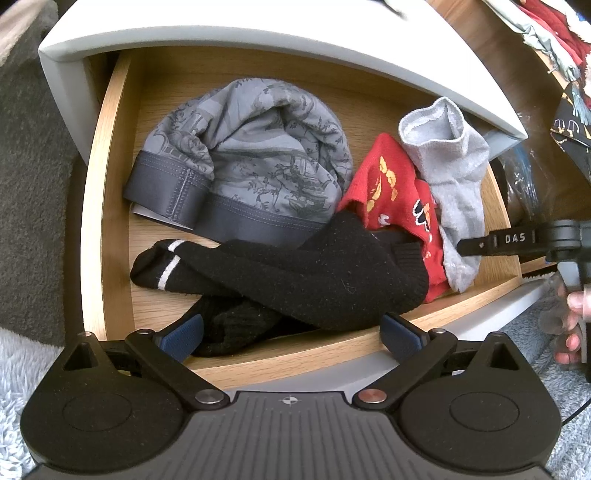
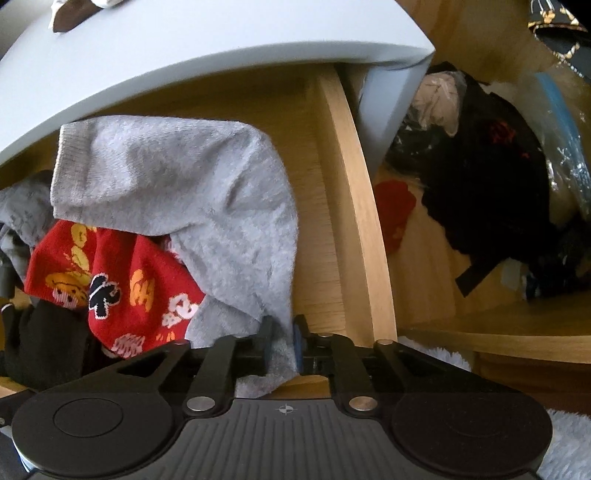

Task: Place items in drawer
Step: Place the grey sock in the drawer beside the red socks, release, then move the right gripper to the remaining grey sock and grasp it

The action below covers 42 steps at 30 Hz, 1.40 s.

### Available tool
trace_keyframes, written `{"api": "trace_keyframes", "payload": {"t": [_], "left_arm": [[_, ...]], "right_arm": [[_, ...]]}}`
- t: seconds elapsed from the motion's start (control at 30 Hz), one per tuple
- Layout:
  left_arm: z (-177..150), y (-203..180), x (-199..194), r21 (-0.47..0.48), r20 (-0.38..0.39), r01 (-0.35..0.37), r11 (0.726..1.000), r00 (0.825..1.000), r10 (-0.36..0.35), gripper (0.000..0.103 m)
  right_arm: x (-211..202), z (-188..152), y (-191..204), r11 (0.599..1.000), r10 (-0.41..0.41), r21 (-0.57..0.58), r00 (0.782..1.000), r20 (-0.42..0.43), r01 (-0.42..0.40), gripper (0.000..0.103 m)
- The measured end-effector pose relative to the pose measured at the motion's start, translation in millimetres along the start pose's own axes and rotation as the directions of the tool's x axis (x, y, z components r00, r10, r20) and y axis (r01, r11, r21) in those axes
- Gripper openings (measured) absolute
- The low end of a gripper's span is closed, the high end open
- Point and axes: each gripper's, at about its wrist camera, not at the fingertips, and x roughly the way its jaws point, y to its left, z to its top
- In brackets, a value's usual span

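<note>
The wooden drawer (image 1: 99, 206) stands pulled out under a white cabinet top (image 1: 258, 33). Inside lie grey patterned underwear (image 1: 251, 162), a red patterned sock (image 1: 391, 188), a grey sock (image 1: 454, 173) and black socks (image 1: 295, 273). My left gripper (image 1: 291, 332) is open wide over the drawer's front, its pads either side of the black socks without pressing them. My right gripper (image 2: 282, 343) points down at the drawer's right front corner. Its jaws are slightly apart, with the toe end of the grey sock (image 2: 184, 177) lying loosely between them. That sock drapes over the red sock (image 2: 140, 291).
The drawer's right wall (image 2: 362, 221) runs beside the right gripper. Past it, a heap of dark and red clothes (image 2: 498, 192) and a clear plastic bag (image 2: 569, 140) lie on a wooden floor. A pale fluffy rug (image 1: 22, 362) lies in front of the cabinet. A hand (image 1: 572, 325) holds the right gripper.
</note>
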Motion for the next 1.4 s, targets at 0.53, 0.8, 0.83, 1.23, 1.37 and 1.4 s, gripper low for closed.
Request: {"api": "trace_keyframes", "payload": {"t": [0.53,0.8,0.83,1.23,1.37,1.4], "left_arm": [[-1,-2,2,0.009,0.000,0.010,1.000,1.000,-0.010,0.102],[1,-2,3,0.017,-0.010,0.016,1.000,1.000,-0.016,0.102],[1,-3,2,0.026,-0.007,0.010,1.000,1.000,-0.010,0.102],[6,-8,3,0.075,-0.011,0.004,0.997,1.000,-0.004,0.102],[6,-8,4,0.071,-0.016,0.011,0.997,1.000,-0.010,0.102],[6,-8,4,0.071,-0.018,0.013,0.997,1.000,-0.012,0.102]], "right_arm": [[-118,42,45,0.956,0.284,-0.200,0.858,0.428,-0.217,0.080],[-143,160,122,0.902,0.414,-0.345,0.751,0.515,-0.260,0.078],[-139,173,133,0.905,0.405,-0.345,0.745,0.530,-0.247,0.078],[-71,276,217,0.974,0.225,-0.149,0.820,0.526,-0.172,0.069],[-57,286,221,0.986,0.162,-0.120,0.852,0.497,-0.117,0.060],[-54,288,222,0.987,0.144,-0.127,0.866,0.479,-0.094,0.049]]}}
